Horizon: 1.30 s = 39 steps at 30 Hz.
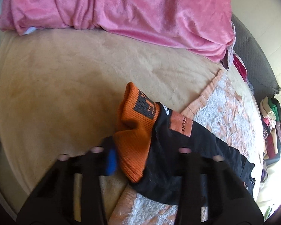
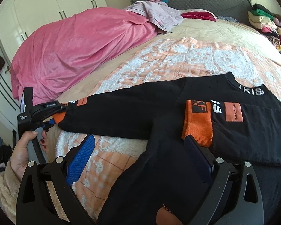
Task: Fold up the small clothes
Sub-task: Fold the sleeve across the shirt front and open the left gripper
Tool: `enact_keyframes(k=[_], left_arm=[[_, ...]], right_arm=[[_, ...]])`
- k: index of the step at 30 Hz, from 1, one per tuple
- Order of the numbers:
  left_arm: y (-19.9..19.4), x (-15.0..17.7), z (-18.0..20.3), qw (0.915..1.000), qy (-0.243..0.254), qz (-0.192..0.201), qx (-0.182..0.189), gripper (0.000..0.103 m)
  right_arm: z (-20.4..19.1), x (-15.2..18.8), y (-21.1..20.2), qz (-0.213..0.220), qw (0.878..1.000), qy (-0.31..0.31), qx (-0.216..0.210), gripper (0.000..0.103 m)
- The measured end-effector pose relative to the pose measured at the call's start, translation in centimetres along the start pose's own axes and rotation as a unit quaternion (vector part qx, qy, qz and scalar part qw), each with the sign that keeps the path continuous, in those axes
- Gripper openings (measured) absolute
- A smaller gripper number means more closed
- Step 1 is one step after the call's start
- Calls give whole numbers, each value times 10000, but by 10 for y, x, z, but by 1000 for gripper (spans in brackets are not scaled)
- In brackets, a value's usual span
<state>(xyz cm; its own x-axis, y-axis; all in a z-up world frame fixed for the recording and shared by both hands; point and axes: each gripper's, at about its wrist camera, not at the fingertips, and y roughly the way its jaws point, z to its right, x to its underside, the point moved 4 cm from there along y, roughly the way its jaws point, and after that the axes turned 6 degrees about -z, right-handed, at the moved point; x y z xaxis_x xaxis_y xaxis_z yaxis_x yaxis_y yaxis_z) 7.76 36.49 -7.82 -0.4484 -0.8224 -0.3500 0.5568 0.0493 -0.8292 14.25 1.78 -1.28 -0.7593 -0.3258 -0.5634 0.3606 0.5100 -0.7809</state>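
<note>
On the left, the left gripper (image 2: 53, 121) pinches the orange ribbed cuff (image 2: 59, 117) of a small black long-sleeved sweatshirt (image 2: 140, 110) spread on the orange-and-white fleece blanket (image 2: 178, 56). To the right, the right gripper (image 2: 138, 150) hovers with fingers apart; that sleeve already lies folded across the chest, so folding seems about halfway.
</note>
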Motion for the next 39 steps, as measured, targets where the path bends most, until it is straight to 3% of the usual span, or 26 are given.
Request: enact_keyframes(k=[1,8,19,30,39], left_arm=[[0,1,1,9999,8,-15,143,10],[-34,13,35,9940,639,545,696,9],[-71,60,124,9709,1689,714,1543,8],[-81,122,220,9350,2813,352,2132,8],[-64,165,269,9112,3389,-106,2338,8]], right_arm=[[3,1,-1,7,10000,55,0,95],[29,11,-13,114,9992,384,85,95],[84,34,-40,292,9929,1032,514,95],[142,49,-75,603,9805,1705,767,95],[183,64,-95,738,9684,2188,946,95]])
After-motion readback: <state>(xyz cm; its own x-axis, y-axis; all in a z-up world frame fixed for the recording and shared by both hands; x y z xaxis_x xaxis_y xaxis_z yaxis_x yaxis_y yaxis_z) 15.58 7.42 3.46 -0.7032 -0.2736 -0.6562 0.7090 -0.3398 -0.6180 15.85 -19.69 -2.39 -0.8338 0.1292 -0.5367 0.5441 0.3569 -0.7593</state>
